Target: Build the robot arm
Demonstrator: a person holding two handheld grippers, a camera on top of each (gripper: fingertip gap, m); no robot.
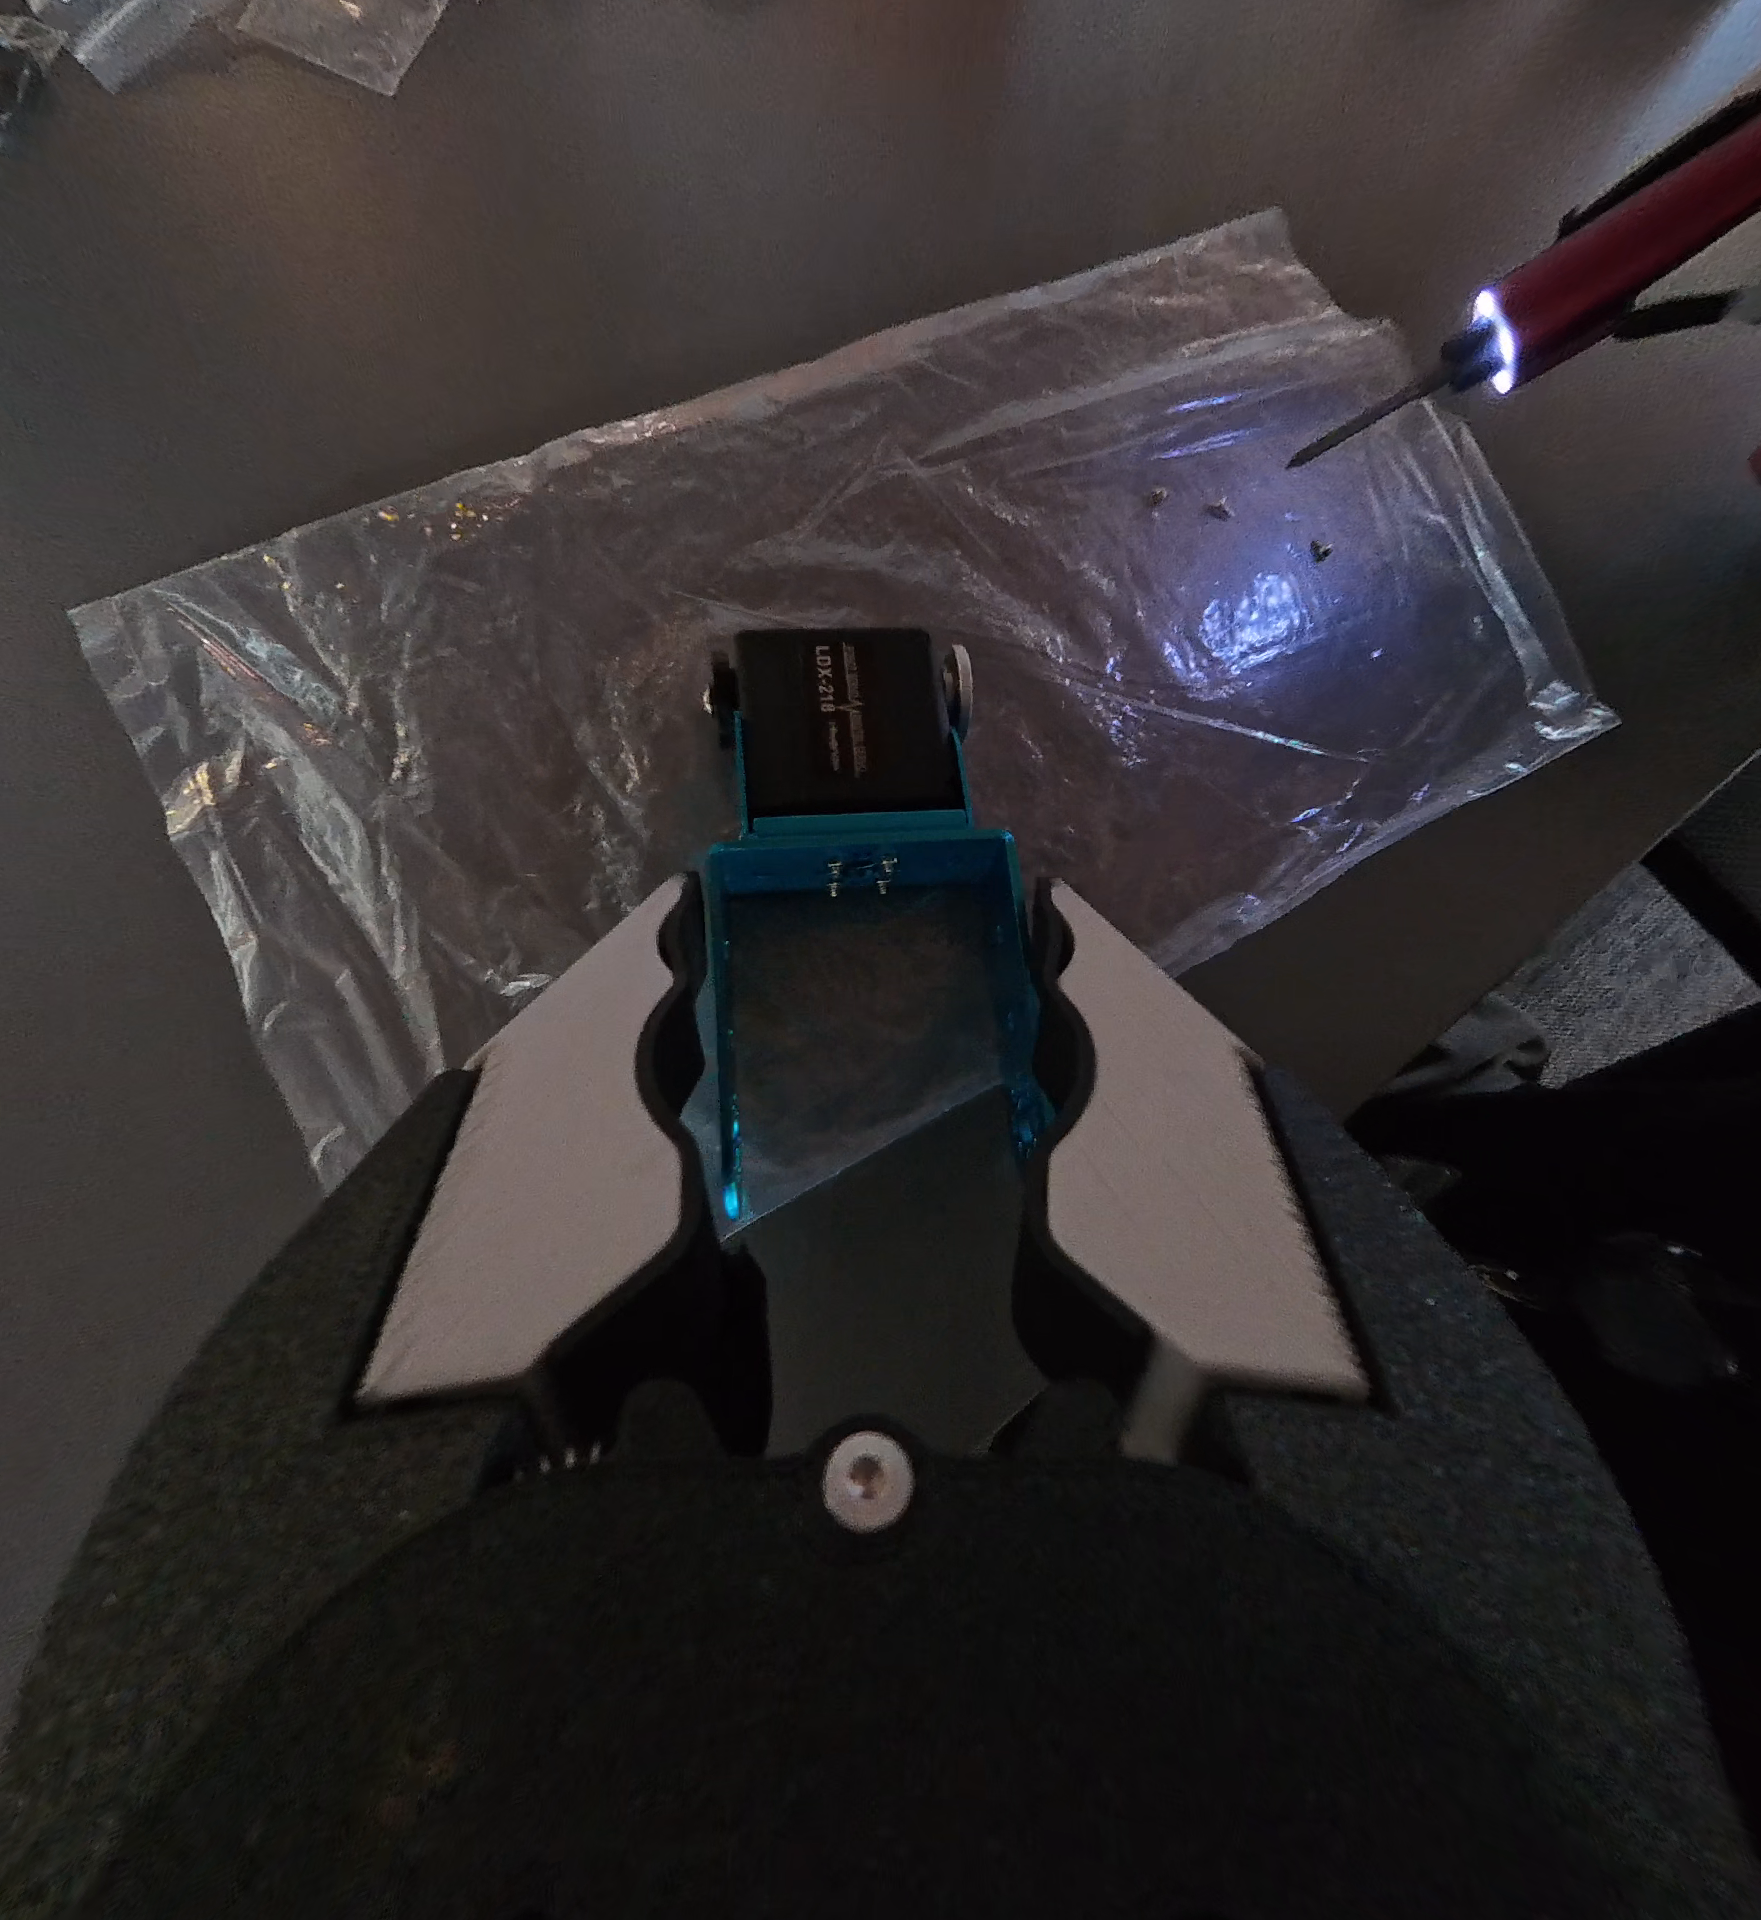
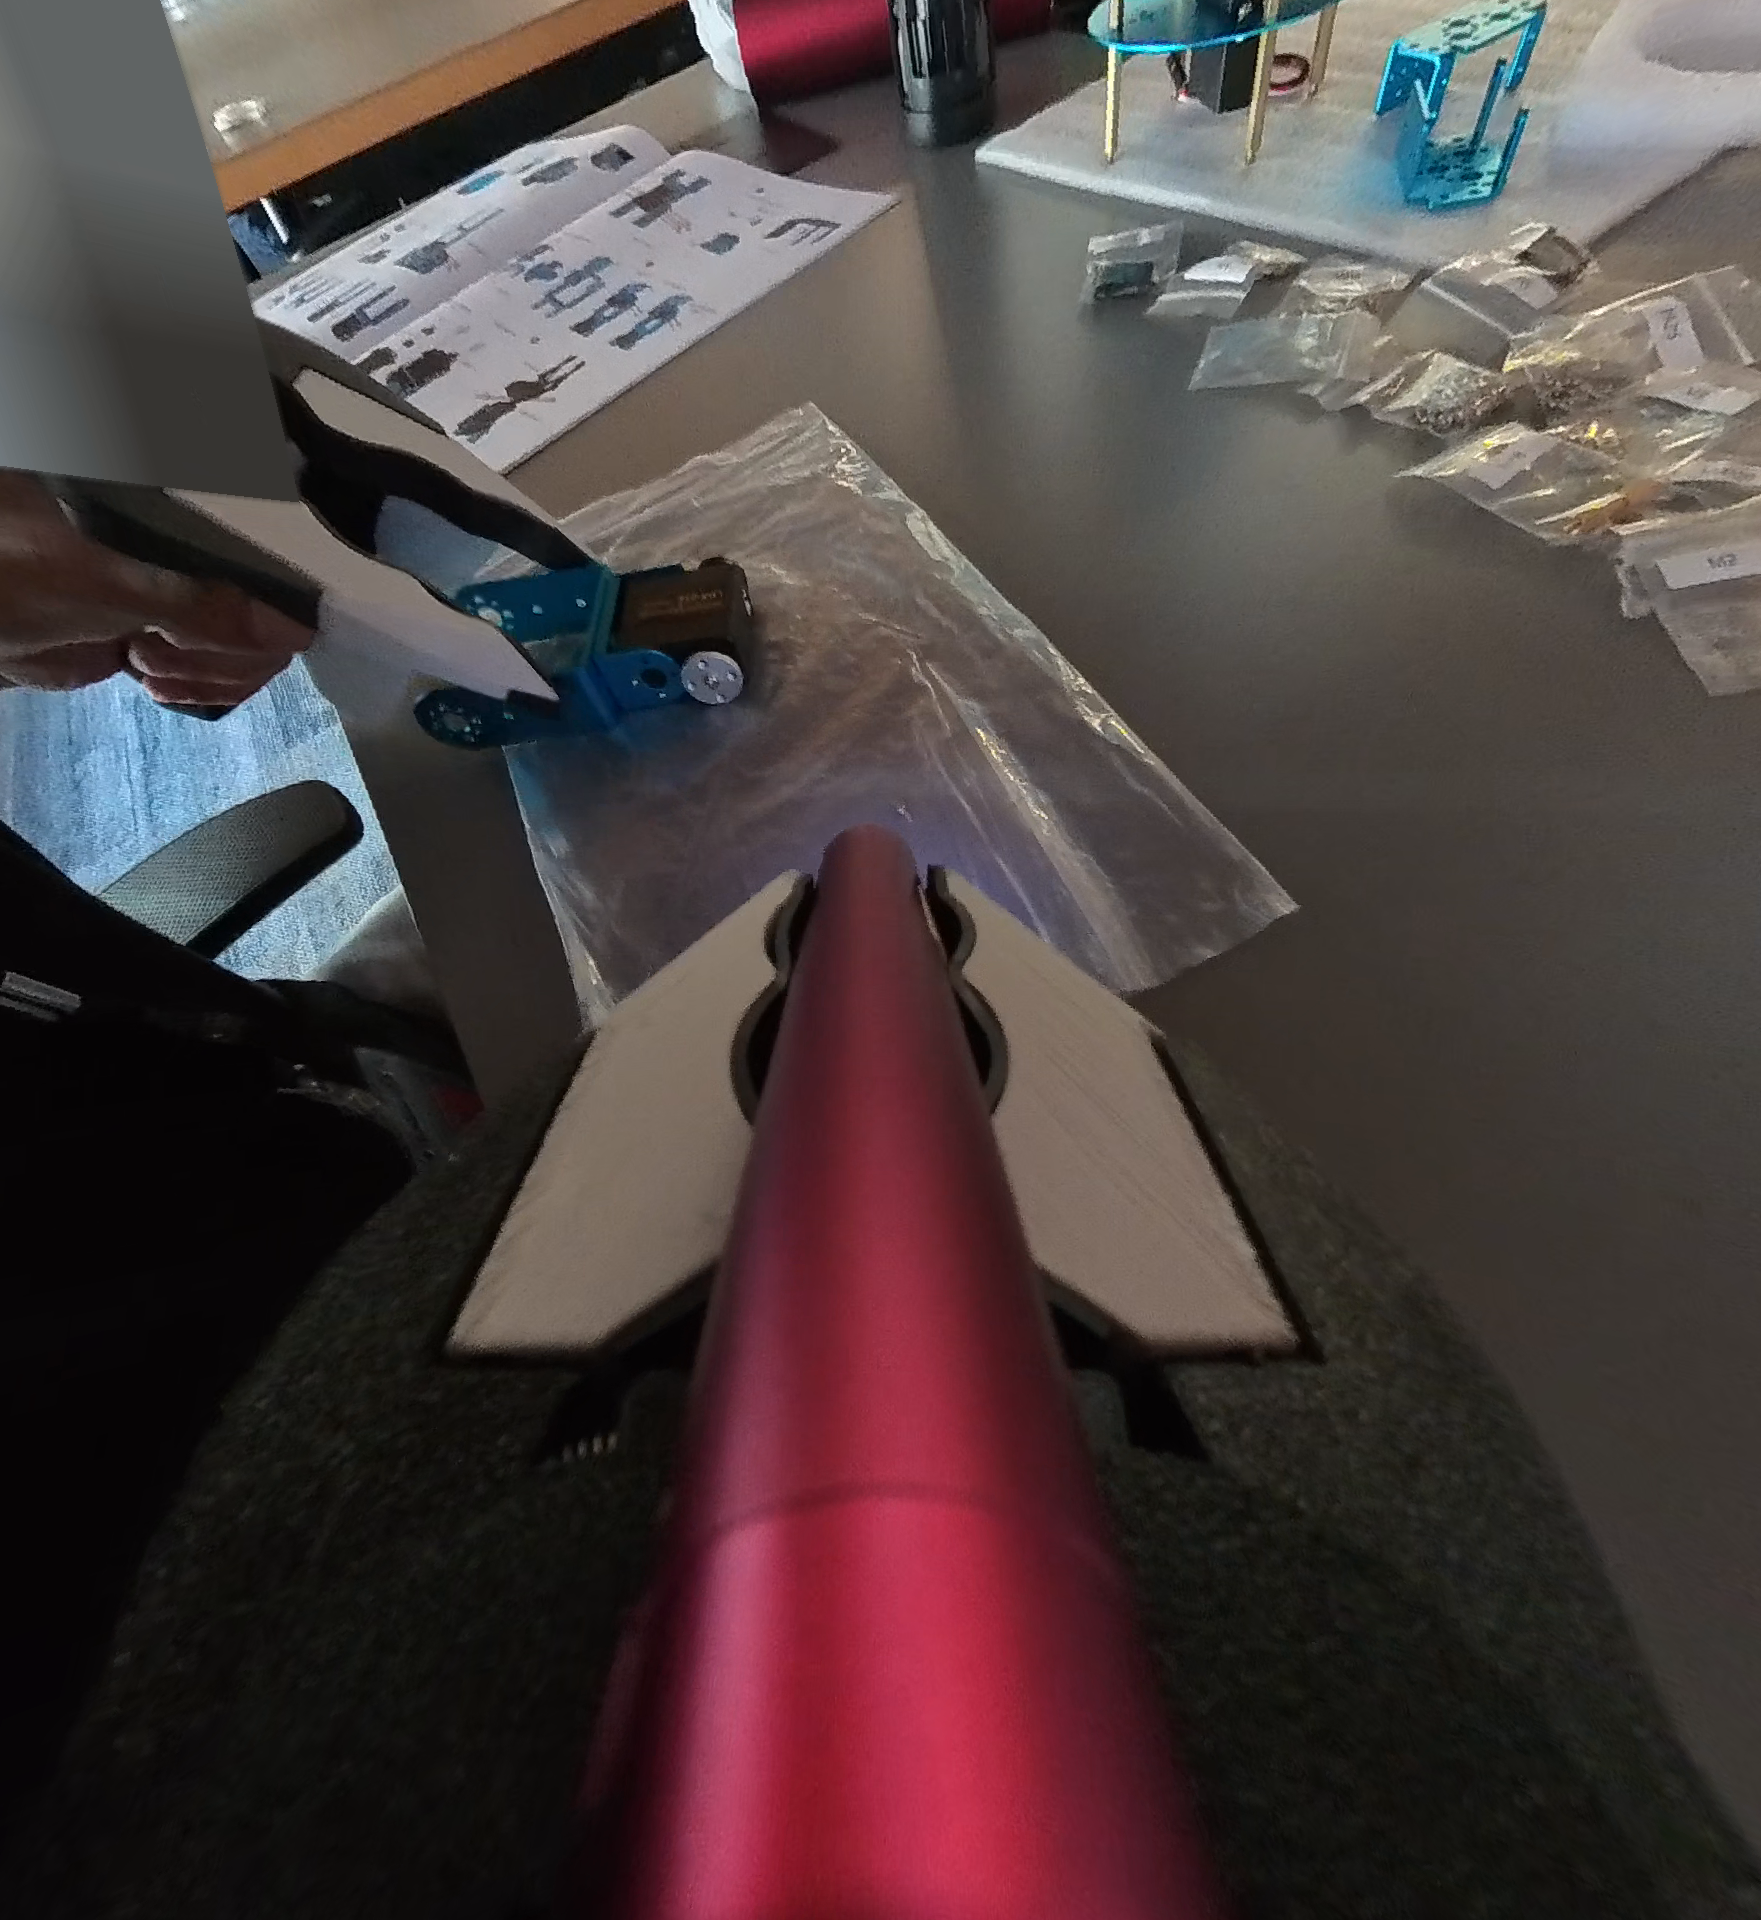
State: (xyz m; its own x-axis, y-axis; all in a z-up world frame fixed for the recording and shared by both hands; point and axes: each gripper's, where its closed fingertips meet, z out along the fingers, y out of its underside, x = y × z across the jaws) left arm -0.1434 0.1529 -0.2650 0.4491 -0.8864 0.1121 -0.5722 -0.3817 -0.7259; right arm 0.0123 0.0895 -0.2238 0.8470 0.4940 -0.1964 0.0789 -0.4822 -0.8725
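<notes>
My left gripper (image 1: 863, 904) is shut on a blue metal bracket (image 1: 860, 987) that carries a black servo (image 1: 834, 722) at its far end. The assembly rests on a clear plastic bag (image 1: 460, 748) on the grey table. My right gripper (image 2: 868, 894) is shut on a red electric screwdriver (image 2: 855, 1299); in the left wrist view the screwdriver (image 1: 1665, 223) has its light on and its bit points at three small screws (image 1: 1214, 509) on the bag. The right wrist view shows the left gripper (image 2: 543, 634) holding the bracket and servo (image 2: 689, 608).
An open instruction booklet (image 2: 564, 281) lies behind the bag. Several small parts bags (image 2: 1541, 384) lie at the right. A blue bracket (image 2: 1447, 114) and a part-built frame on brass posts (image 2: 1198, 62) stand on a white sheet at the back. A chair (image 2: 232, 852) is off the table's left edge.
</notes>
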